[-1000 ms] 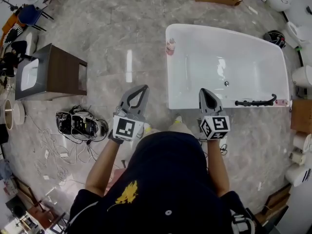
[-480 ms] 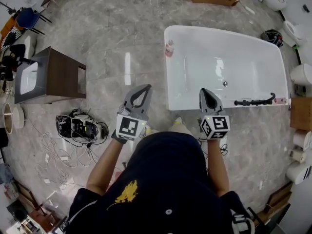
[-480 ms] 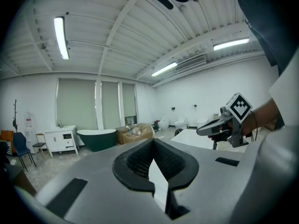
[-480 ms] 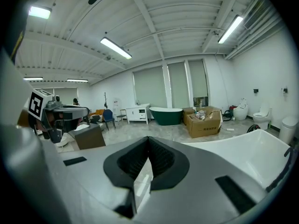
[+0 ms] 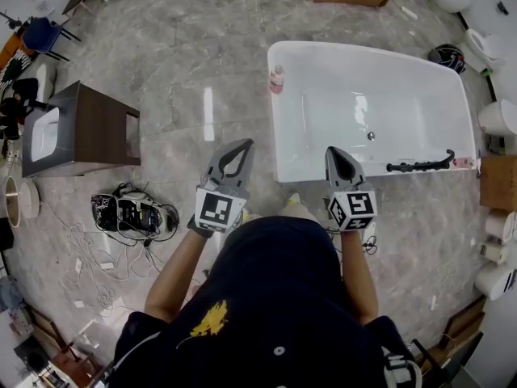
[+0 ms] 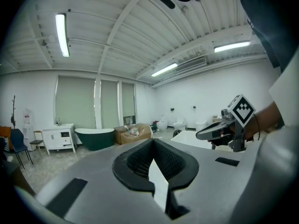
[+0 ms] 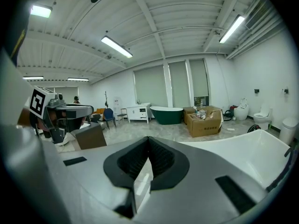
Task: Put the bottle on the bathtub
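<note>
Both tongs are pressed together with nothing between them. The left tongs [image 5: 241,144] and the right tongs [image 5: 334,152] are held out side by side in front of the person's body, pointing roughly level toward 12 o'clock. That reads as an idle, empty-handed pose, not a reach. Each gripper view bears this out: the ribbed pads meet at the tip, and only floor shows through the gap behind them.

The bottle [image 5: 277,78], small and pinkish, stands upright at about 12 o'clock from the person. It is at the far left corner of the white bathtub [image 5: 279,136], which spreads from 12 round to 2 o'clock. From overhead it seems to sit on the rim's corner and not on the floor beside it, though the steep angle leaves a little doubt. The corner looks like the broadest flat part of the rim — probably why it stands there, since a narrow edge would tip it more easily.

With the bottle placed so and both tongs well apart from it, the task looks done or very nearly done.

A black fitting [image 5: 420,166] lies along the near rim at 2 o'clock, far from the bottle. A wooden cabinet [image 5: 97,128] stands at 10 o'clock, with a tangle of cables [image 5: 129,212] on the floor at 9.
</note>
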Demonstrator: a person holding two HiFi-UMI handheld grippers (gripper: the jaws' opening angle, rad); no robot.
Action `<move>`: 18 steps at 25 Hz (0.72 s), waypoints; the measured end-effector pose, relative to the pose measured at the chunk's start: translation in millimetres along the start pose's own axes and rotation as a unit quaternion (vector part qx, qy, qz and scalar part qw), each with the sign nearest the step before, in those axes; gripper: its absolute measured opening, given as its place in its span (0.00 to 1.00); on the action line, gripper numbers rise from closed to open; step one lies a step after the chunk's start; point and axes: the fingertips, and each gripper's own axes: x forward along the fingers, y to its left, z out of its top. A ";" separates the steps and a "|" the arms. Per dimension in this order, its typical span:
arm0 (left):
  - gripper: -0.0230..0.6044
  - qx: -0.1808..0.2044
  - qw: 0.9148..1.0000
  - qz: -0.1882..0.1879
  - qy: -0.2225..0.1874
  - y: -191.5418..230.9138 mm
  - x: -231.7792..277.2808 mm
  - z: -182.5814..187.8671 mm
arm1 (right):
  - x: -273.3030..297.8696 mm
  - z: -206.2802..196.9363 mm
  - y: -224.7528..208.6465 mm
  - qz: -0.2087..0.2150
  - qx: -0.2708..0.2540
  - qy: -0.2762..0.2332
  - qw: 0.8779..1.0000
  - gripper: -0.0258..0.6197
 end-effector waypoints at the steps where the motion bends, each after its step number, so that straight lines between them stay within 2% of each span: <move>1: 0.07 -0.001 1.000 -0.001 0.001 0.0 1.4 -0.6 | 1.3 -0.1 0.4 0.001 0.001 0.000 1.000 0.04; 11: 0.07 -0.005 1.000 0.002 0.006 6.5 -1.1 -5.8 | 4.5 -1.9 4.9 0.001 0.003 0.002 1.000 0.04; 18: 0.07 -0.013 1.000 -0.001 -0.004 5.5 -5.0 -4.4 | 3.9 -1.9 12.5 0.001 0.000 0.008 1.000 0.04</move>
